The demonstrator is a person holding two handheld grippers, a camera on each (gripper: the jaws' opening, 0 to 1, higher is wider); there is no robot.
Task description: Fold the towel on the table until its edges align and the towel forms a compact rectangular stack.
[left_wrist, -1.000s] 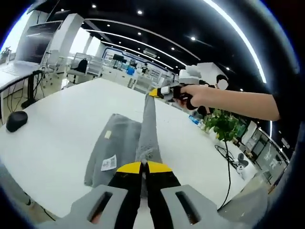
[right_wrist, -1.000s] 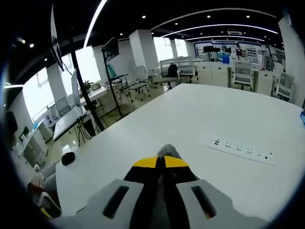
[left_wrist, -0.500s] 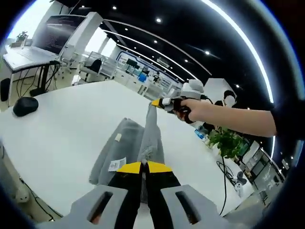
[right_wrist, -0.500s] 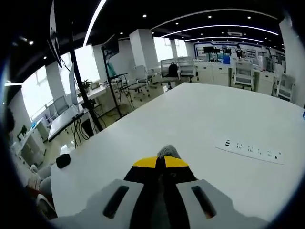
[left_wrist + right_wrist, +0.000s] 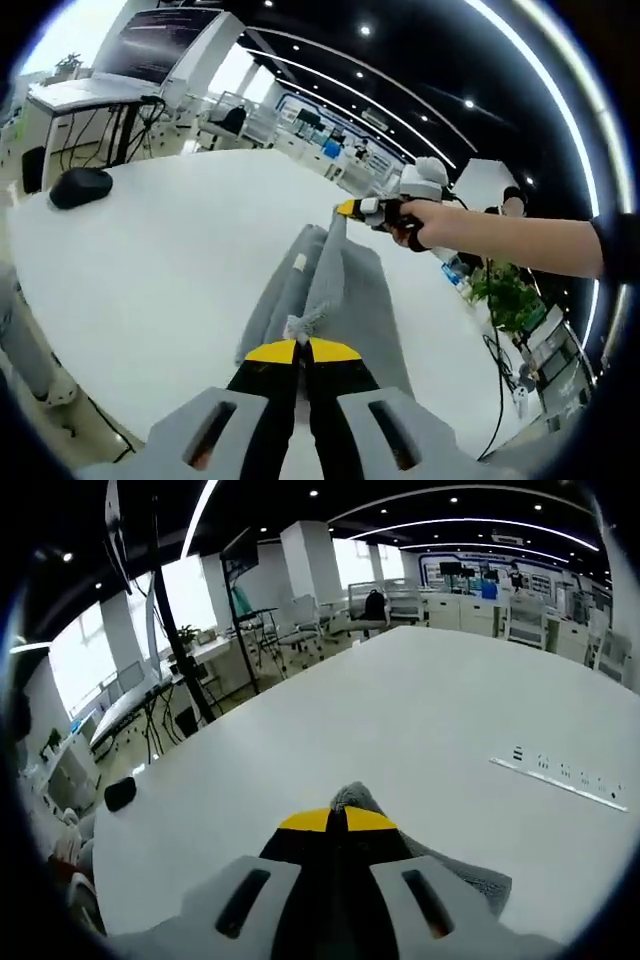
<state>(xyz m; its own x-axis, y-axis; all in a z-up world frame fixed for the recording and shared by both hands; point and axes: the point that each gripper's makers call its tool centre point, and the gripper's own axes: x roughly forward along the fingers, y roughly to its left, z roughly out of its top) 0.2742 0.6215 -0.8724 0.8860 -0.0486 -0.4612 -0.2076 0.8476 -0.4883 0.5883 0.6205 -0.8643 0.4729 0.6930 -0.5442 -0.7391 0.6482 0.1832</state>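
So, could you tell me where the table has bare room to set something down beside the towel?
In the left gripper view, the white table lies bare between the towel and the dark mouse-like object. In the right gripper view, bare tabletop runs up to the power strip. It is crowded along the towel, which the left gripper and right gripper both grip.

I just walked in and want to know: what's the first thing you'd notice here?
A long grey cloth towel stretches across the white table, pinched at both ends. The left gripper clamps its near corner, and the right gripper, in a person's hand, grips the far corner.
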